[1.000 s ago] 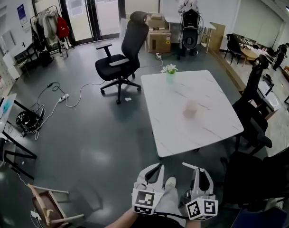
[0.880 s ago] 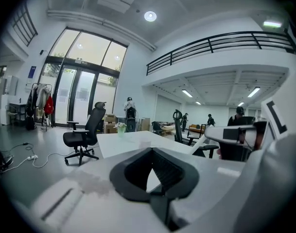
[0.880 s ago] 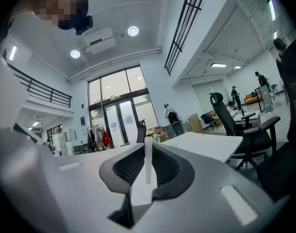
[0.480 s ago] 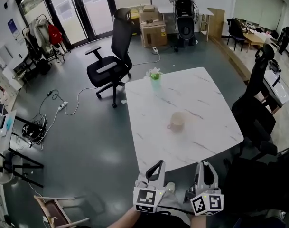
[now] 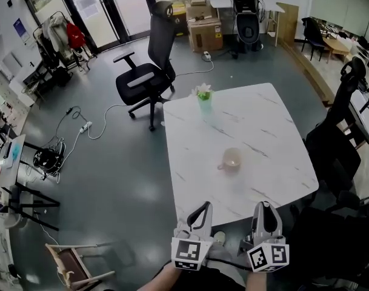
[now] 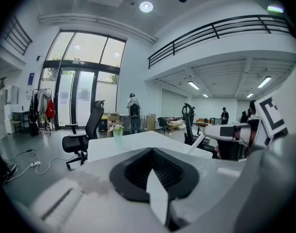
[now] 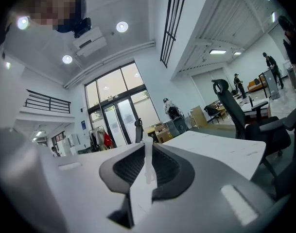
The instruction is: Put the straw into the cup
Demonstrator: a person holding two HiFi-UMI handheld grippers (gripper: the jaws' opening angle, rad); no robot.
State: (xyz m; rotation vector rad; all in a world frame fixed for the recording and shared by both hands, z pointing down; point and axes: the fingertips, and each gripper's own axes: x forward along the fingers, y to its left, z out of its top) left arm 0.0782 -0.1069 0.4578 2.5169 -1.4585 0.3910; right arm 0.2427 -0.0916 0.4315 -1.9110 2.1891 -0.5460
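Note:
A pale cup with a handle stands near the middle of the white marble table. Both grippers hang off the table's near edge, short of the cup. My right gripper is shut on a thin white straw that stands up between its pads. In the left gripper view the same straw slants down from the right gripper's tip. My left gripper is to the left of it, its jaws together with nothing in them. Neither gripper view shows the cup.
A small green vase of white flowers stands at the table's far left corner. A black office chair is beyond the table on the left, more black chairs on its right. A wooden chair and floor cables lie left.
The view has closed in on the table: the cup and table edge now sit nearer and lower in the head view. Both grippers keep their places at the bottom, the straw still gripped.

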